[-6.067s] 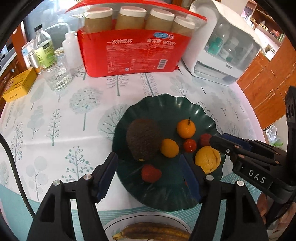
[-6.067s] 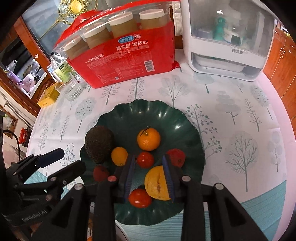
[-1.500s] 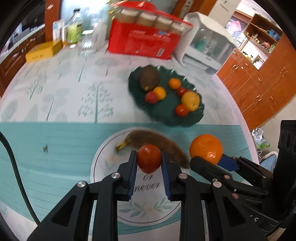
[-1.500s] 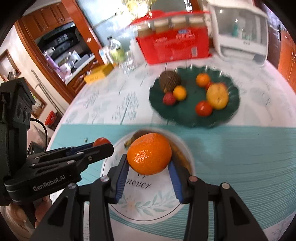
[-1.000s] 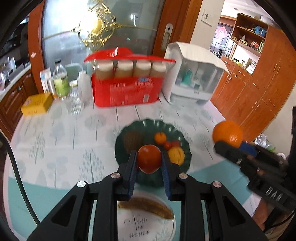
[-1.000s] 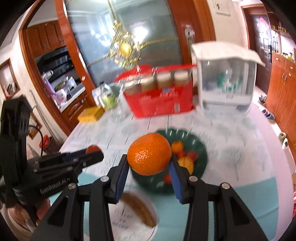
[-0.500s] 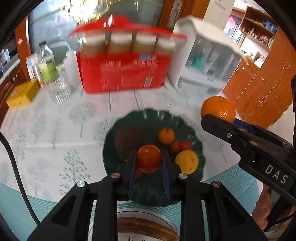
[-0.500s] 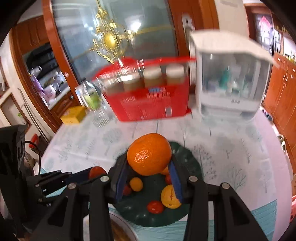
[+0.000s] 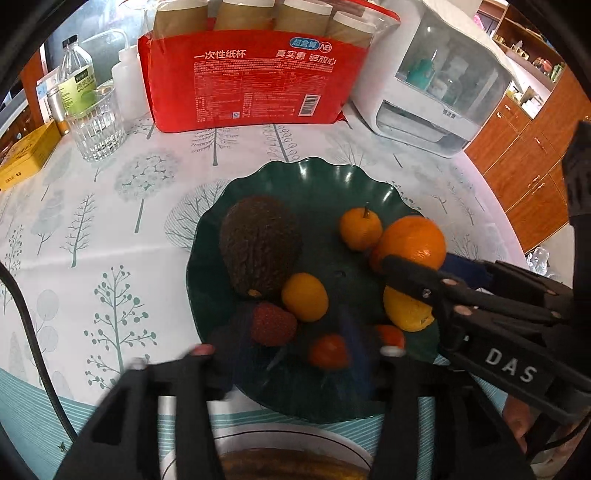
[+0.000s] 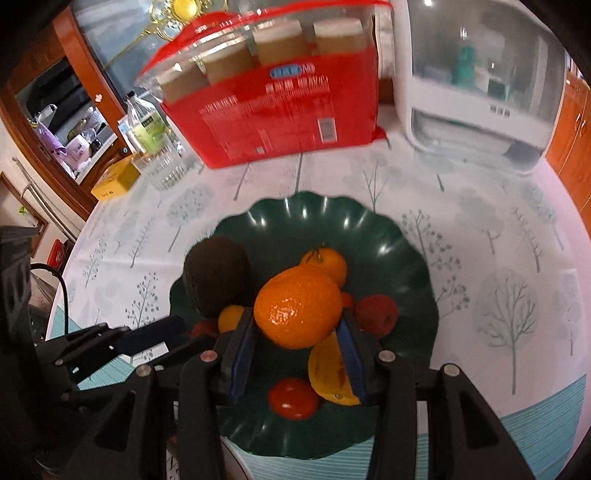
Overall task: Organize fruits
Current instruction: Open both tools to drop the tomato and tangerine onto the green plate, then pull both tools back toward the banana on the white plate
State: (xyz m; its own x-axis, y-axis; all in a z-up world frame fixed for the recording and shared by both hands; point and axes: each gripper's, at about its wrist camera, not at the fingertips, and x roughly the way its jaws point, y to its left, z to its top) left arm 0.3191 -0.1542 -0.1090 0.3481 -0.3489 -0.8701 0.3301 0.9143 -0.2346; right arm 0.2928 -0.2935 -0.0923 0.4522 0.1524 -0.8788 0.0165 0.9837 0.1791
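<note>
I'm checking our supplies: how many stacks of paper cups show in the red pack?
4, in a row across the top of the red pack: leftmost stack, second stack, third stack, rightmost stack. Another row behind could be hidden.

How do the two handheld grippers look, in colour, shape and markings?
Both are black plastic with blue pads on two long fingers and silver screws at the joints. The right gripper shows white letters "DAS" on its side in the left wrist view. A black cable runs beside the left gripper.
</note>
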